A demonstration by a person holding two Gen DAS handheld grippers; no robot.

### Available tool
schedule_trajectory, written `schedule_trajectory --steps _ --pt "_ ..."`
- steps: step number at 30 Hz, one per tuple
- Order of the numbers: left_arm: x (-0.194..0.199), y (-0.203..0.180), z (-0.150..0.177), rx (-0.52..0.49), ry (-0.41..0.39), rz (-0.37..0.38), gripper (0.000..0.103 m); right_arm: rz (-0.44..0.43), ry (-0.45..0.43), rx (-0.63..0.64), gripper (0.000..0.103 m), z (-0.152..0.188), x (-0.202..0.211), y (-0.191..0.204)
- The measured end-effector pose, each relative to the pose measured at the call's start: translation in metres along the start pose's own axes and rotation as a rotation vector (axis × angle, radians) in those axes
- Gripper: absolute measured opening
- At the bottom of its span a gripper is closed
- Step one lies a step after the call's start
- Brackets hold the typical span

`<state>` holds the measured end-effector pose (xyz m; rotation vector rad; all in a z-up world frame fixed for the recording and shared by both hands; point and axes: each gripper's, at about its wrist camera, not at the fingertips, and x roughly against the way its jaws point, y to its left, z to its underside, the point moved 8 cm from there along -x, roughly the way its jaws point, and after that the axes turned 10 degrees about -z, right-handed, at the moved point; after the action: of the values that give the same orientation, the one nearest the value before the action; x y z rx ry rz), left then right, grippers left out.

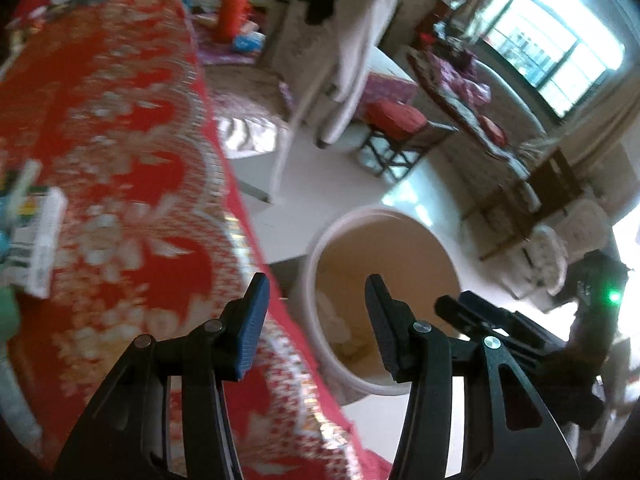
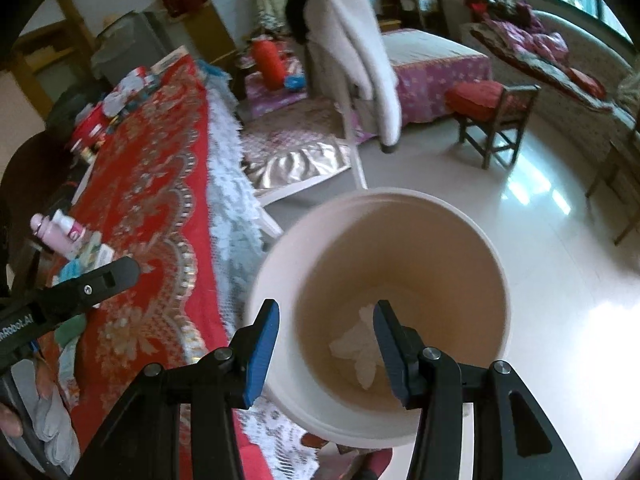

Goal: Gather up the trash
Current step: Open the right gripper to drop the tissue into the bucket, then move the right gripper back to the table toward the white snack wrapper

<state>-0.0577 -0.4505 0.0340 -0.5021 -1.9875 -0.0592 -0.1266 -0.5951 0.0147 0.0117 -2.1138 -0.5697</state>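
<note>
A white round bin (image 2: 496, 280) stands on the floor beside the red-clothed table (image 2: 160, 184). Crumpled white paper (image 2: 360, 344) lies at its bottom. My right gripper (image 2: 326, 350) is open and empty, right above the bin's mouth. In the left wrist view the bin (image 1: 320, 248) is just off the table's edge, with white paper (image 1: 336, 320) inside. My left gripper (image 1: 318, 322) is open and empty over the table edge and the bin's near rim. The right gripper's body (image 1: 520, 332) shows at its right.
On the table (image 1: 120, 120) lie a printed packet (image 1: 36, 236), a pink bottle (image 2: 60, 236) and several small items at the far end (image 2: 120, 100). A chair draped with a white garment (image 2: 360, 60), a red-cushioned stool (image 2: 492, 112) and beds stand on the glossy floor.
</note>
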Motion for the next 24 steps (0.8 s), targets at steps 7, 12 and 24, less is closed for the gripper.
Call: schedule_trajectory --steps 7,12,24 --pt "0.039 0.055 0.002 0.122 -0.076 -0.134 0.048 -0.113 0.027 0.152 0.057 -0.012 -0.013 0.067" --pt "0.067 0.114 0.021 0.234 -0.084 -0.222 0.048 -0.183 0.083 0.26 0.057 -0.003 -0.032 0.121" --pt "0.115 0.31 0.087 0.476 -0.06 -0.393 0.048 -0.289 0.214 0.336 0.062 0.049 -0.09 0.246"
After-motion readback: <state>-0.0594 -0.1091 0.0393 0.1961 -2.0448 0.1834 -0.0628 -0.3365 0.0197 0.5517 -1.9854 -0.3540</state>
